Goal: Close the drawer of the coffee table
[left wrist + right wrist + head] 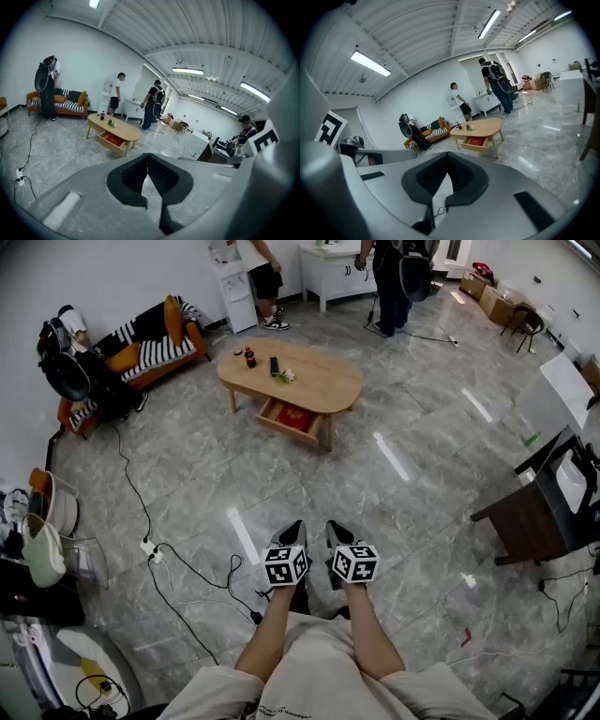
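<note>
Pale wooden drawer (pixel 292 420), open at twelve o'clock, needs a square push; left tongs (pixel 294 527) and right tongs (pixel 334 527) are pinched together, empty.

One pair at work: the left gripper (pixel 294 527) and the right gripper (pixel 336 527), with two marker cubes between them, one marker cube (pixel 286 565) on the left and one (pixel 354 563) on the right. Straight ahead of the fingers stands one coffee table (pixel 314 381) with one drawer (pixel 292 420), pulled out. Three small items sit on top: one bottle (pixel 249 357), one dark can (pixel 274 365) and one greenish bundle (pixel 284 377) too small to identify. Ahead and left of the fingers is one sofa (pixel 155 352). Farther ahead are two standing people (pixel 262 277) (pixel 389 282) and one white cabinet (pixel 328 273). A third person (pixel 243 133) shows right of the left fingers. One power strip (pixel 150 549) lies left of them.
</note>
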A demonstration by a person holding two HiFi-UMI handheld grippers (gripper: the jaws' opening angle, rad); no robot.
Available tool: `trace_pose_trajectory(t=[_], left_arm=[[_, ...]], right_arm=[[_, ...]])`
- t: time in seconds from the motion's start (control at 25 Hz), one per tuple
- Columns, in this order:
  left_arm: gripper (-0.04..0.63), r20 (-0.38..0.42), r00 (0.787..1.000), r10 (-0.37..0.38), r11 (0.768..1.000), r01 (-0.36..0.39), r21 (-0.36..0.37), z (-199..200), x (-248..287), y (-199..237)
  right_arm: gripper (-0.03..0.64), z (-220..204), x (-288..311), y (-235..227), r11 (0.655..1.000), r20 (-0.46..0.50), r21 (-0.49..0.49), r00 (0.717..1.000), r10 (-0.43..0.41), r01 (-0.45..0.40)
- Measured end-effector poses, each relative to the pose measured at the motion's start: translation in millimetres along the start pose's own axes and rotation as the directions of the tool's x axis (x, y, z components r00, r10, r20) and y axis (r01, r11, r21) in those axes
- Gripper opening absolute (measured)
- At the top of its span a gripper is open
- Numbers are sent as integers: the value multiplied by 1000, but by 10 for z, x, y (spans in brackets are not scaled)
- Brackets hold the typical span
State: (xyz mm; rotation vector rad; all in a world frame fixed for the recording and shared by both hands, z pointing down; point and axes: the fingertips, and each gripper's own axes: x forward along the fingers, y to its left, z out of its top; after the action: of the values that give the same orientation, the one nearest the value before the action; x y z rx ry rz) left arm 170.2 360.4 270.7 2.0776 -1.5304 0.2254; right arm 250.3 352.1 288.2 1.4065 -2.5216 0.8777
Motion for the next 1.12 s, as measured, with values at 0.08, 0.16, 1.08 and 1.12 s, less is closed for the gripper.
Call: trace_pose_trajectory(t=[0.08,0.16,1.08,1.12], left_arm=[[9,-18,1000,-22,1000,22,10,45,65,122],[9,-32,999,-40,999,41,19,136,156,271],[9,10,955,-298,953,297,64,1463,1008,1198],[9,11,953,-303,951,301,68,1494,1028,1195]], right_arm=[[15,63,197,134,999,-15,-46,999,28,-29],[15,127,406,260,995,-33,-88,998,48,-51],[15,1374,1839,502,986,98,-166,995,33,-16],[15,1412,1851,491,986,99,-167,995,27,-10]])
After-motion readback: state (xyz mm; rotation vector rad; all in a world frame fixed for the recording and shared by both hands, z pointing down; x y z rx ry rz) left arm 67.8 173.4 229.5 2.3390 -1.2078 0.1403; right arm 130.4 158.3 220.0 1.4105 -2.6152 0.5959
